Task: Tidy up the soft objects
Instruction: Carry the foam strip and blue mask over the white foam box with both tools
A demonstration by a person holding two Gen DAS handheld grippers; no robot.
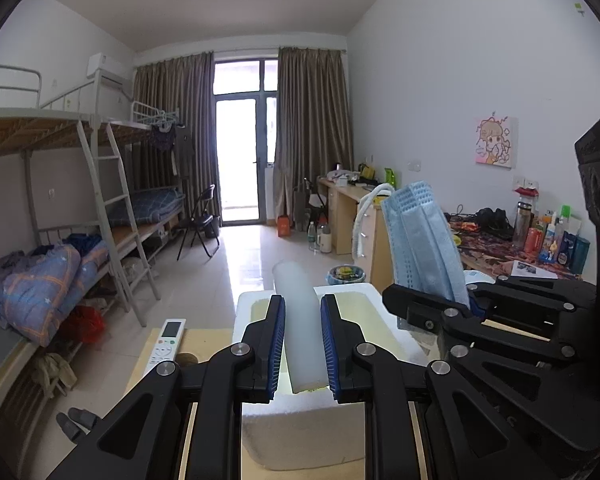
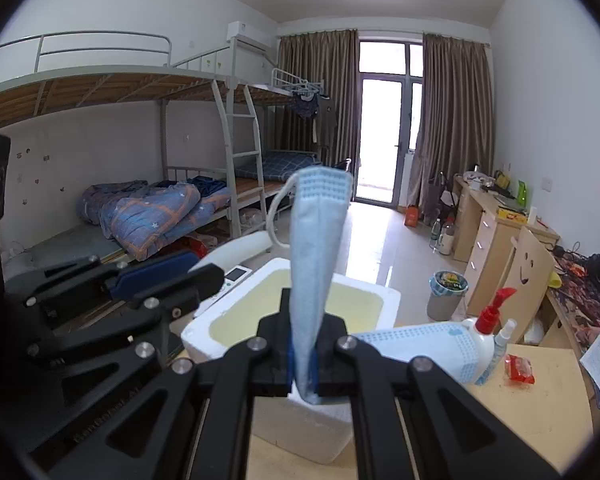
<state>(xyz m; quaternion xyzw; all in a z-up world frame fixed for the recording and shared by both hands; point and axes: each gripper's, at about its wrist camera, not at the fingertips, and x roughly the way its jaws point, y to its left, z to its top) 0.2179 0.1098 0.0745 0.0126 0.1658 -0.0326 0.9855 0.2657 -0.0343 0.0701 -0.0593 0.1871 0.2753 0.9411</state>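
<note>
Left wrist view: the left gripper (image 1: pixel 302 344) pinches a white foam cylinder (image 1: pixel 298 320) between its blue pads, above the open white foam box (image 1: pixel 372 292) lying just ahead. Beside it, to its right, the right gripper (image 2: pixel 303 364) is pressed tight on a folded light-blue face mask (image 2: pixel 316 264), which stands upright from its jaws over the same box.

Remote (image 1: pixel 167 342) left of foam box (image 2: pixel 388 300), bottle (image 2: pixel 480 340) right.
</note>
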